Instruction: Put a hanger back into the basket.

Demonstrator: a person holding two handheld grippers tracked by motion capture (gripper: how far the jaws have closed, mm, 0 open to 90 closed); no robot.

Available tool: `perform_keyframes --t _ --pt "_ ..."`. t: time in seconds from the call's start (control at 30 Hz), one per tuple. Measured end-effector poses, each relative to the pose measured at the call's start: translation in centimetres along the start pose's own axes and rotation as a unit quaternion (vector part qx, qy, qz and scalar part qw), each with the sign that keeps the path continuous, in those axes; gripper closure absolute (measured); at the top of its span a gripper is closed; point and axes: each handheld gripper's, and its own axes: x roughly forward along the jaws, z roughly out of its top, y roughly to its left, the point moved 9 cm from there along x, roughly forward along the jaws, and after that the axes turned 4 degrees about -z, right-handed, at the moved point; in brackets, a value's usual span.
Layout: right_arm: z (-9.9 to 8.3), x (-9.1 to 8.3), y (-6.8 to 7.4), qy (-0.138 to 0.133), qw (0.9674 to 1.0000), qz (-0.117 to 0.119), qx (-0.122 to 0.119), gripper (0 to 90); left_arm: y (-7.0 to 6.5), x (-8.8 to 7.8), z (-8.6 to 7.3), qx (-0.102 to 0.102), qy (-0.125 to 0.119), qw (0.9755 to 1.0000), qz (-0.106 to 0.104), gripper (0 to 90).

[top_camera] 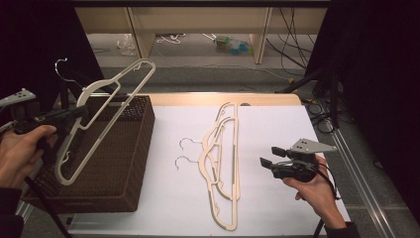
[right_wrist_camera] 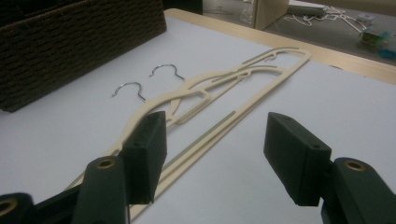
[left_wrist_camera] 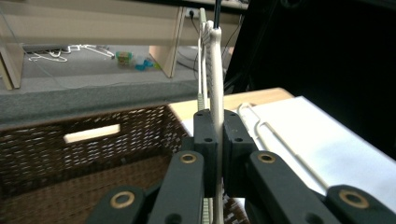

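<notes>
A cream plastic hanger (top_camera: 143,63) with a metal hook hangs tilted over the brown wicker basket (top_camera: 124,163) at the left. My left gripper (top_camera: 81,111) is shut on its side bar. In the left gripper view the jaws (left_wrist_camera: 218,116) pinch the hanger (left_wrist_camera: 214,70) upright, with the basket (left_wrist_camera: 93,140) below. Two more cream hangers (top_camera: 236,168) lie overlapped on the white sheet (top_camera: 277,129), hooks pointing left. My right gripper (top_camera: 267,156) hovers just right of them, open with nothing in it. In the right gripper view its jaws (right_wrist_camera: 215,149) frame the two hangers (right_wrist_camera: 224,84).
The basket (right_wrist_camera: 70,42) takes up the table's left side. A wooden table edge (top_camera: 223,98) runs along the back, with floor clutter and wooden furniture legs beyond. Black curtains flank both sides, and a metal rail (top_camera: 356,168) runs along the right.
</notes>
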Motion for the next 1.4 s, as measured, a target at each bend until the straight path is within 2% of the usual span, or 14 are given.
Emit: perform_keyframes --t 0.07,0.13,0.2,0.3,0.4,0.63,0.7,0.77,0.8,0.9,0.97,1.07,1.2,1.4 --pt "-0.1 0.0 0.1 0.002 1.0000 0.004 0.001 40.2 0.9 -0.3 -0.2 0.014 0.004 0.9999 -0.002 86.5" --pt "-0.2 -0.1 -0.1 0.010 0.9999 -0.004 -0.005 40.4 1.6 -0.7 -0.5 0.020 0.006 0.9998 -0.004 86.5" --pt "-0.2 0.1 0.0 0.003 1.0000 -0.003 -0.002 40.5 2.3 -1.1 -0.7 0.031 0.011 0.9994 -0.006 86.5" --pt "-0.3 0.2 0.0 0.009 1.0000 0.000 0.000 40.6 3.2 -1.7 -1.3 0.026 0.010 0.9995 -0.013 86.5" --pt "-0.4 0.3 0.2 0.012 0.9999 0.005 0.005 40.7 4.0 -1.9 -2.2 0.032 0.020 0.9992 -0.012 86.5" --pt "-0.6 0.3 0.1 0.019 0.9998 0.000 -0.005 40.9 5.3 -2.3 -4.1 0.051 0.029 0.9980 -0.025 86.5" --pt "-0.5 0.4 0.1 0.013 0.9999 0.002 -0.002 40.9 5.6 -2.3 -4.7 0.045 0.041 0.9978 -0.026 86.5" --pt "-0.7 0.3 0.1 0.021 0.9998 0.000 -0.003 40.9 5.8 -2.2 -5.5 0.043 0.056 0.9971 -0.029 86.4" --pt "-0.6 0.5 0.1 0.013 0.9999 0.002 -0.001 40.9 6.0 -2.2 -5.8 0.043 0.061 0.9968 -0.028 86.4" --pt "-0.5 0.6 0.3 0.009 0.9999 0.008 0.000 40.9 6.6 -2.0 -6.7 0.029 0.067 0.9968 -0.034 86.4" --pt "-0.5 0.6 0.3 0.008 0.9999 0.009 -0.001 40.9 6.9 -1.9 -7.4 0.020 0.082 0.9958 -0.037 86.4" --pt "-0.6 0.5 0.2 0.013 0.9999 0.005 -0.002 41.0 7.1 -1.7 -8.4 0.018 0.101 0.9940 -0.038 86.4" --pt "-0.7 0.6 0.1 0.014 0.9999 0.006 -0.002 40.9 7.4 -1.5 -8.9 0.009 0.101 0.9941 -0.038 86.3" --pt "-0.7 0.7 0.3 0.015 0.9998 0.013 -0.001 40.9 7.6 -0.6 -9.9 0.005 0.121 0.9919 -0.037 86.2"
